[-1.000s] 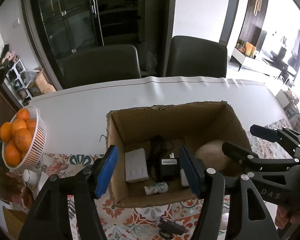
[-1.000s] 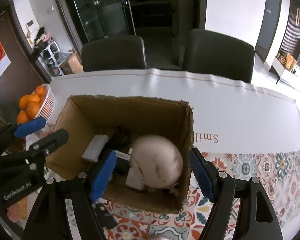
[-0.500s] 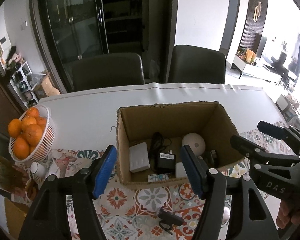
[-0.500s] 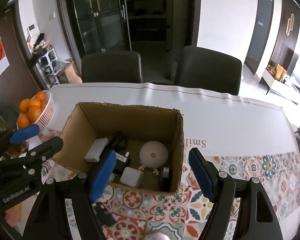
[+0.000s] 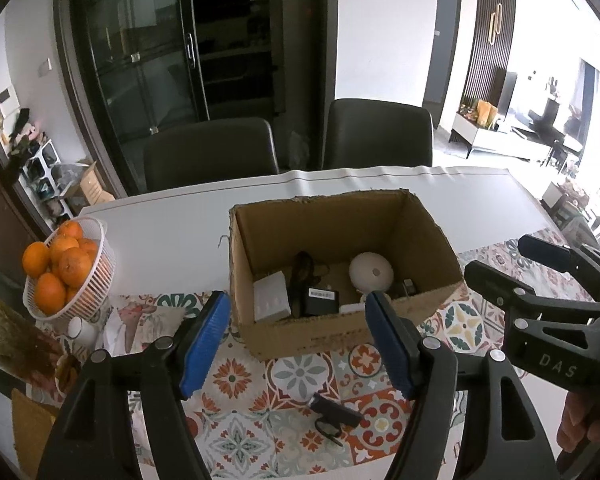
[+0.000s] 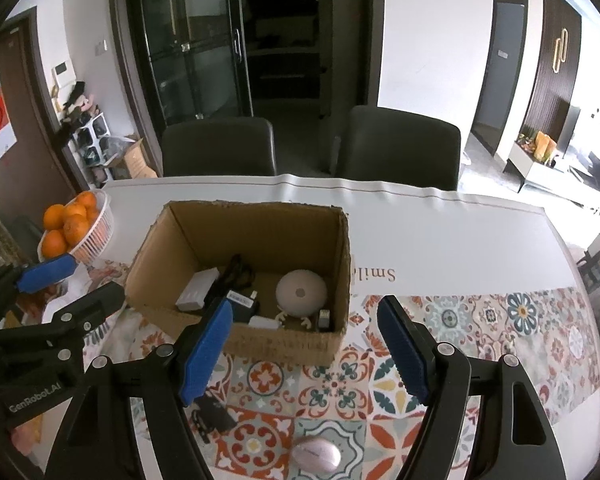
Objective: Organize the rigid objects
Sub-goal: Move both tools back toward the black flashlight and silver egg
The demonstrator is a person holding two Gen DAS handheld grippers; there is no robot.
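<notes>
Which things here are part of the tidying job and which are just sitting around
Job: open brown cardboard box; round white dome gadget inside; small black clip-like gadget and pink oval mouse, both on the patterned cloth.
Lying about: white basket of oranges; two dark chairs.

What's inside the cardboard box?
The cardboard box holds a round white gadget, a white adapter, a black charger and black cords. The near wall hides whatever lies against it.
</notes>
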